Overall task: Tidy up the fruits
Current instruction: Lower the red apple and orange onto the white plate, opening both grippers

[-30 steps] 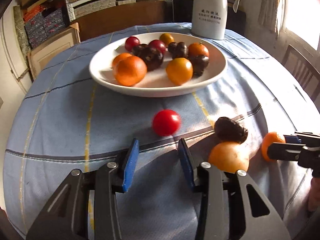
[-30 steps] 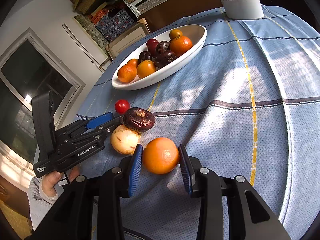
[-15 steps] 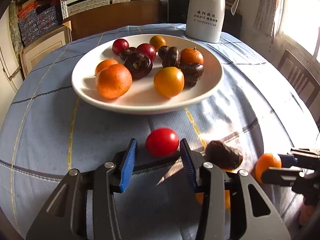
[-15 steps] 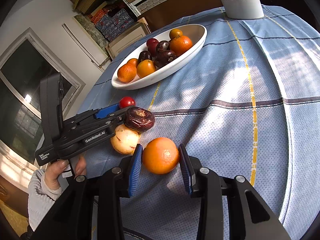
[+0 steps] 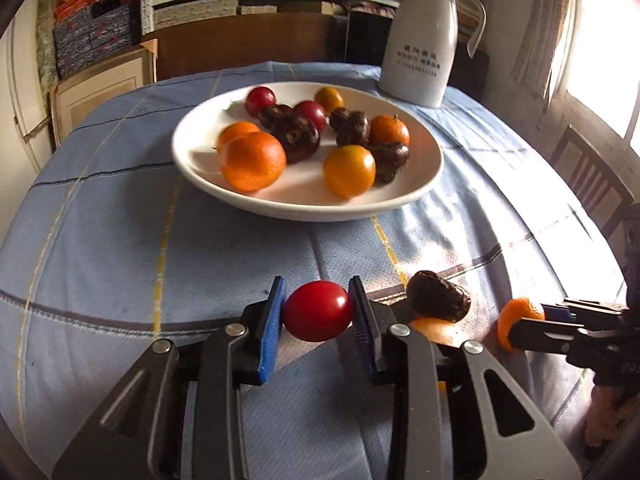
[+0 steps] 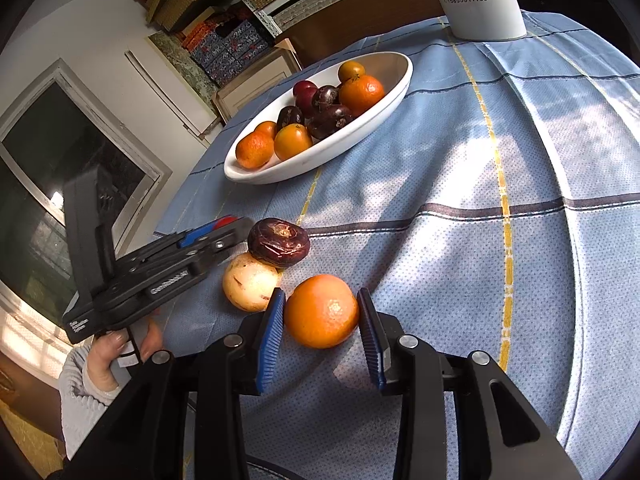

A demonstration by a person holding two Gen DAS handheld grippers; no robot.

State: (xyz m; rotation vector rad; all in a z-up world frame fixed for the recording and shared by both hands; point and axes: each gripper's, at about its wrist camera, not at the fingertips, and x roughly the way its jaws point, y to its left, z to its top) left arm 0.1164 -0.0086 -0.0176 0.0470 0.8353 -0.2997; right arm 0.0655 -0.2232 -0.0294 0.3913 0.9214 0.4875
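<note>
My left gripper (image 5: pixel 317 312) is shut on a red cherry tomato (image 5: pixel 318 311), its blue pads touching both sides, just above the blue tablecloth. My right gripper (image 6: pixel 322 314) stands around an orange tangerine (image 6: pixel 322 311) on the cloth; the left pad touches it, the right pad sits a hair off. A white bowl (image 5: pixel 420 184) farther back holds several tangerines, tomatoes and dark chestnut-like fruits. A dark brown fruit (image 6: pixel 279 242) and a pale yellow fruit (image 6: pixel 250 287) lie beside the tangerine.
A white thermos jug (image 5: pixel 420 48) stands behind the bowl at the far right. A wooden chair (image 5: pixel 588 176) is beyond the table's right edge. Shelves and boxes line the back wall.
My left gripper moved forward around the red tomato and closed on it. My right gripper stayed around the tangerine with little movement.
</note>
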